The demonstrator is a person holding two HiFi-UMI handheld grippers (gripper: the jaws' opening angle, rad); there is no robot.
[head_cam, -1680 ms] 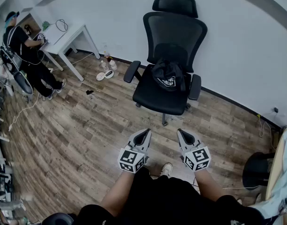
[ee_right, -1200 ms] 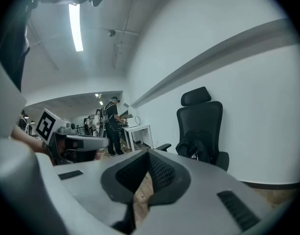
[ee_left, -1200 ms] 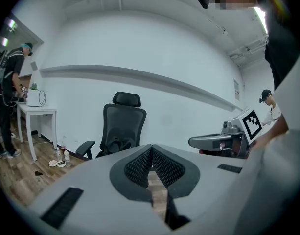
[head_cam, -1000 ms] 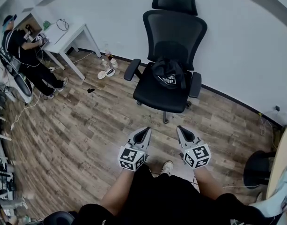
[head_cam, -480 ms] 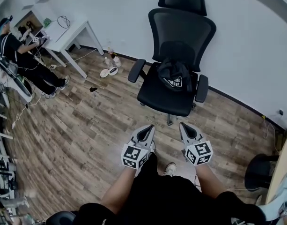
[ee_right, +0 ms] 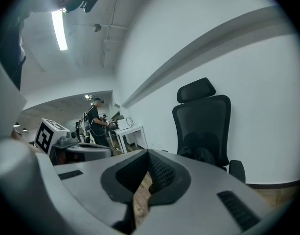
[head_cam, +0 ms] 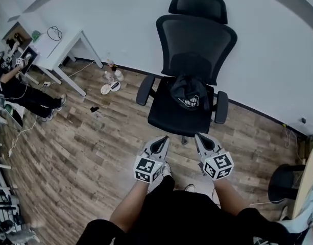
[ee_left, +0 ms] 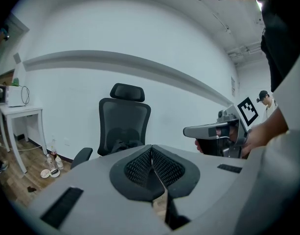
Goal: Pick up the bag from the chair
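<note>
The bag (head_cam: 189, 93) lies on the chair (head_cam: 169, 117), against its backrest. The chair stands ahead of the left hand-held gripper (head_cam: 163, 138) and right hand-held gripper (head_cam: 198, 137). The desk (head_cam: 54, 47) stands far left.

White wall (head_cam: 120, 29) across 12, grey band (ee_left: 115, 62) along it high up, dark baseboard (head_cam: 258, 115) at the bottom. Floor (head_cam: 69, 152): brown wood planks, worn look. Black mesh chair (head_cam: 194, 45) at 12, headrest, armrests, back to the wall. White desk (head_cam: 62, 45) at 10, also against the wall, thin legs. Dark round thing (head_cam: 283, 182) at 4, cut off by the edge, can't tell what. Tube light (ee_right: 58, 30) lit on the ceiling, right gripper view.
</note>
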